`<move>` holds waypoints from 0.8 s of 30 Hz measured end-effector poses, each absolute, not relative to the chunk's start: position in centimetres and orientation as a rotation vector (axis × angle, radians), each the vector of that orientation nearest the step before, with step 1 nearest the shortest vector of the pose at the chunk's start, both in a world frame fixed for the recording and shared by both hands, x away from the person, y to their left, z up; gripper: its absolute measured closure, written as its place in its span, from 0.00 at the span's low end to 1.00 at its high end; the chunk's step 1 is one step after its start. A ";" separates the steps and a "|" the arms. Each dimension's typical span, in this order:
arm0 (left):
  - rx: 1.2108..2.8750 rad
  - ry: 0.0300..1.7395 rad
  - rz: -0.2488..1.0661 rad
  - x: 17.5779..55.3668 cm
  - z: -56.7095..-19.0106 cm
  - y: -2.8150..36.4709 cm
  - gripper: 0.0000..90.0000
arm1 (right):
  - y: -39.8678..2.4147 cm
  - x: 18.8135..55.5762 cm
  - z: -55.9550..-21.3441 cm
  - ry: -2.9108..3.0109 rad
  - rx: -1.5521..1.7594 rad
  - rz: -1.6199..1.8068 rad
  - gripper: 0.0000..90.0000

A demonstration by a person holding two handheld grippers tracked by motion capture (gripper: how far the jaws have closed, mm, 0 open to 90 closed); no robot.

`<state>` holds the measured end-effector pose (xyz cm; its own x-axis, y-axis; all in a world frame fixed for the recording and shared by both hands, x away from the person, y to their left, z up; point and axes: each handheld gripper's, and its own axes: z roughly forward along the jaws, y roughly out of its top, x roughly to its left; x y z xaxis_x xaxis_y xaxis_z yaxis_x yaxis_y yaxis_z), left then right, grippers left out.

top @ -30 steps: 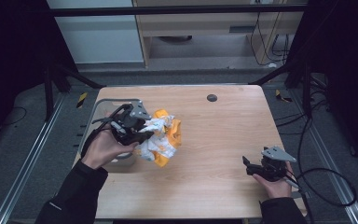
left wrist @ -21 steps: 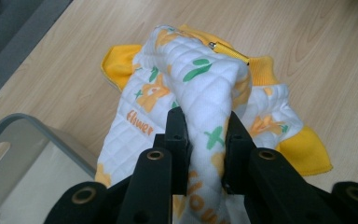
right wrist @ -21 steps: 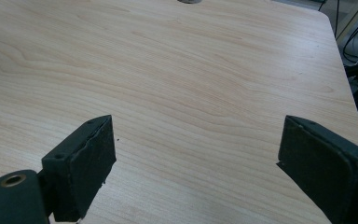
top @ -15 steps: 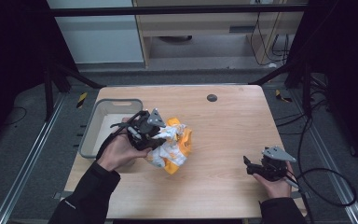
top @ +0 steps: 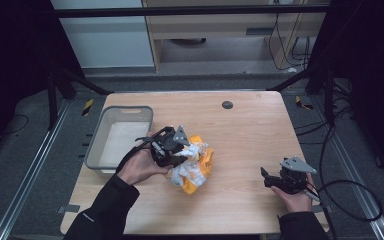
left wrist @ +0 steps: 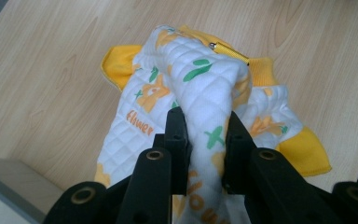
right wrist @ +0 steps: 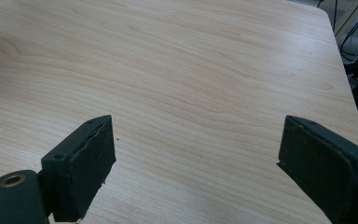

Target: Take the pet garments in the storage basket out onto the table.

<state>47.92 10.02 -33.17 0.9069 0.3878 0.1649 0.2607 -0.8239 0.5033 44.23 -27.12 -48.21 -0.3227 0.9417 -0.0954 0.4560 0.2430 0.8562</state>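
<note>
Left gripper [left wrist: 205, 135] clamped on fold of white quilted garment with yellow trim [left wrist: 205, 88], bulk sagging beyond fingertips onto wooden table [left wrist: 51, 70]. Right gripper [right wrist: 196, 154] fingers apart, idle. Risk: thin pinch might slip.

My left gripper [top: 172, 150] sits mid-tabletop [top: 250, 130], its jaws around the garment [top: 192, 167]; bin [top: 117, 137] to its left; my right gripper [top: 267, 177] far right.

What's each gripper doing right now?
Left gripper: closed on the quilted white-and-yellow garment.
Right gripper: open, holding nothing, over the wooden table.
</note>
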 end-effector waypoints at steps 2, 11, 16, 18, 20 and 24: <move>2.585 0.460 0.348 48.0 -33.7 9.7 0.85 | -27.1 44.2 -48.2 1.891 1.276 0.992 0.12; 2.592 0.410 0.305 48.0 -34.9 9.0 0.85 | -27.1 44.2 -48.3 1.896 1.272 0.989 0.12; 2.604 0.388 0.285 48.0 -35.6 8.5 0.84 | -27.0 44.3 -48.3 1.900 1.269 0.989 0.12; 2.610 0.380 0.274 48.1 -36.2 8.2 0.84 | -27.0 44.3 -48.3 1.899 1.270 0.988 0.12; 2.612 0.370 0.271 48.1 -36.5 7.9 0.84 | -27.0 44.3 -48.3 1.900 1.270 0.988 0.12; 2.607 0.360 0.253 48.1 -37.0 7.5 0.84 | -27.0 44.3 -48.4 1.907 1.266 0.988 0.12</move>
<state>48.08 7.55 -37.01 0.9481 0.2978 0.1120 0.2066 -0.8439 0.4951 44.28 -26.96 -48.38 -0.3336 0.9374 -0.1001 0.4591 0.2543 0.8512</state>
